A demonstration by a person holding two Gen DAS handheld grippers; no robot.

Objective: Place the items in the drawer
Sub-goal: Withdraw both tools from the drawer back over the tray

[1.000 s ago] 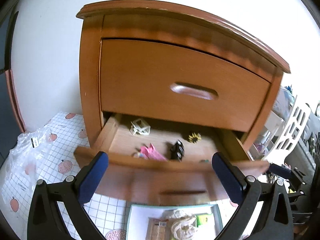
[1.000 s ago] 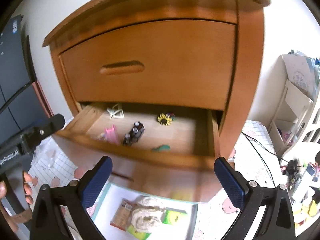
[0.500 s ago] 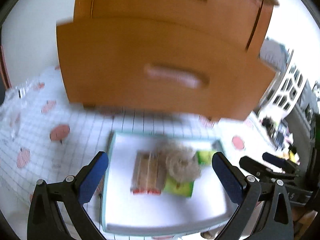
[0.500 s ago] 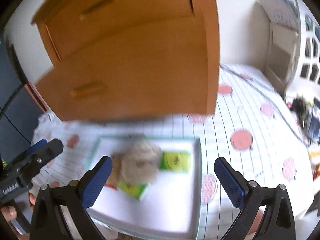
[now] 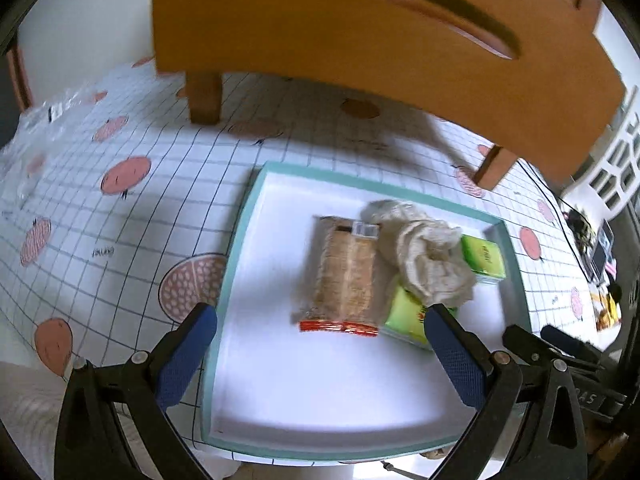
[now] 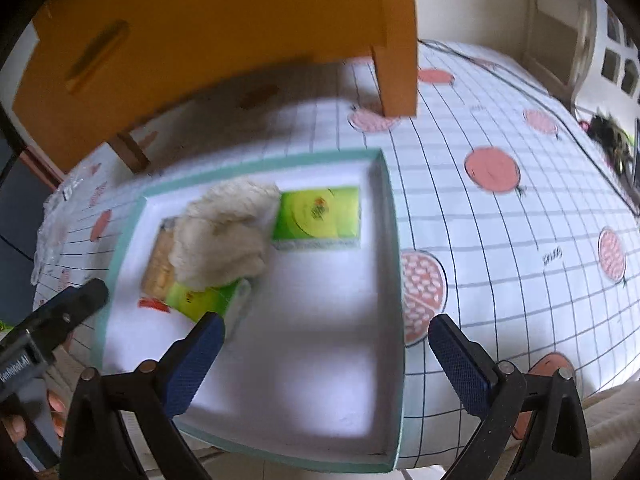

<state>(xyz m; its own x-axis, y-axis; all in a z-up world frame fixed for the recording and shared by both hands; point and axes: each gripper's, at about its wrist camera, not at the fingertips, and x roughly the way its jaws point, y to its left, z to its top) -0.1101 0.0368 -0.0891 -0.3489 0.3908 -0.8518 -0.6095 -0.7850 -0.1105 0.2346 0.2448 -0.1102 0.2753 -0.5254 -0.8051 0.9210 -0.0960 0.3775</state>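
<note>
Drawer [image 6: 208, 28] blurred — interior perhaps hidden.

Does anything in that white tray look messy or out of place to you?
Slightly. A crumpled beige cloth lies heaped over the other things in the tray. It covers one end of the biscuit packet and part of the nearer green packet. The second green packet lies flat. Nothing looks spilled or broken.

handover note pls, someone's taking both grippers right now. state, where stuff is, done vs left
Left gripper: open, empty, over the tray.
Right gripper: open, empty, over the same tray.
In the tray: cracker packet, crumpled cloth lying partly on two green packets.
Drawer front is above the tray; its inside is out of view.
Left: these four items are not yet in the drawer. Nothing gripped yet.
</note>
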